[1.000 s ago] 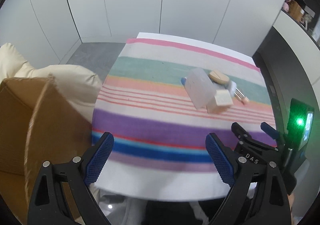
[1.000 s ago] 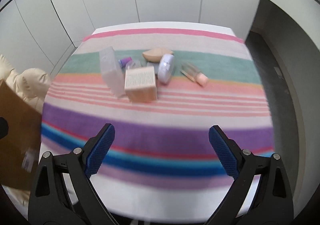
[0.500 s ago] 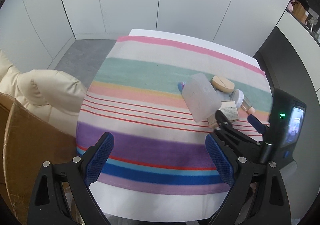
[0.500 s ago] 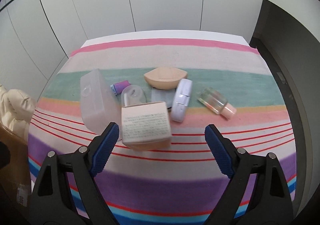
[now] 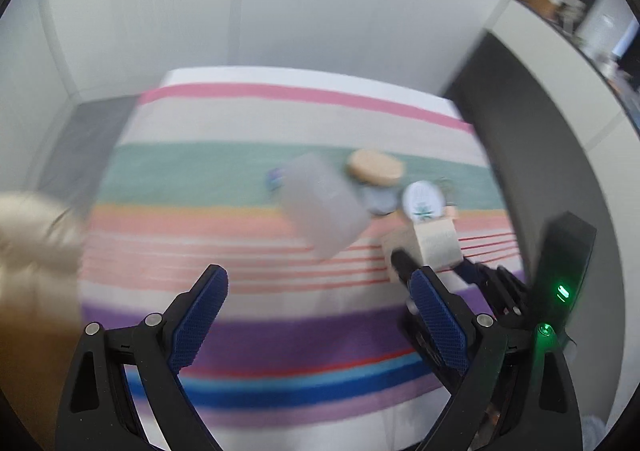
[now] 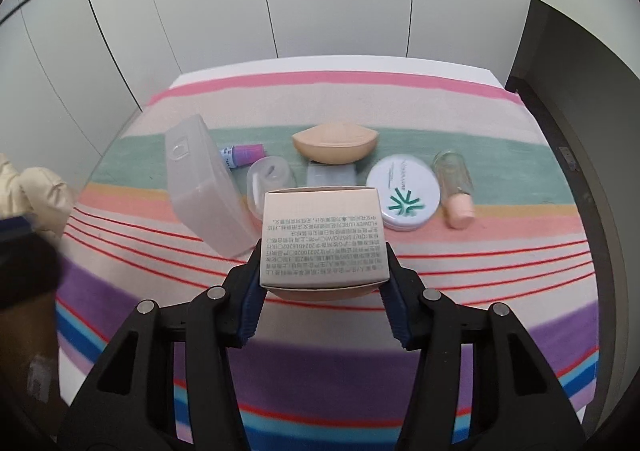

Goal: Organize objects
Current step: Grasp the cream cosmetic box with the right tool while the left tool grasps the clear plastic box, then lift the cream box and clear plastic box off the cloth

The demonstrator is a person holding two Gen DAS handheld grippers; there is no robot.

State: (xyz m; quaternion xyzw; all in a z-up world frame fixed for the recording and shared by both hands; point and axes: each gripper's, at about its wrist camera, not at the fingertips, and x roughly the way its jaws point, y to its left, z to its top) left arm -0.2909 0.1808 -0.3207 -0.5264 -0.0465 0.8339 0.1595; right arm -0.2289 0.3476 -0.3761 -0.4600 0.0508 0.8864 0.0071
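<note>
A beige printed carton (image 6: 324, 239) stands at the front of a cluster of cosmetics on the striped tablecloth (image 6: 360, 351). My right gripper (image 6: 323, 275) has the carton between its blue pads; its jaws are closing and both pads touch the carton's sides. In the blurred left wrist view the same carton (image 5: 436, 247) shows with the right gripper's fingers on it. My left gripper (image 5: 316, 283) hangs open over the cloth's striped front part, left of the carton, with nothing between its fingers.
Behind the carton lie a translucent plastic case (image 6: 204, 187), a purple vial (image 6: 244, 155), a clear cap (image 6: 270, 183), a tan oval sponge (image 6: 334, 143), a white round compact (image 6: 404, 197) and a pink-capped glass bottle (image 6: 454, 183). A cream cushion (image 6: 28, 187) and brown cardboard (image 6: 24, 351) sit left.
My right gripper came down and forward to the carton and its jaws closed around it. My left gripper swung forward and right over the cloth, still open.
</note>
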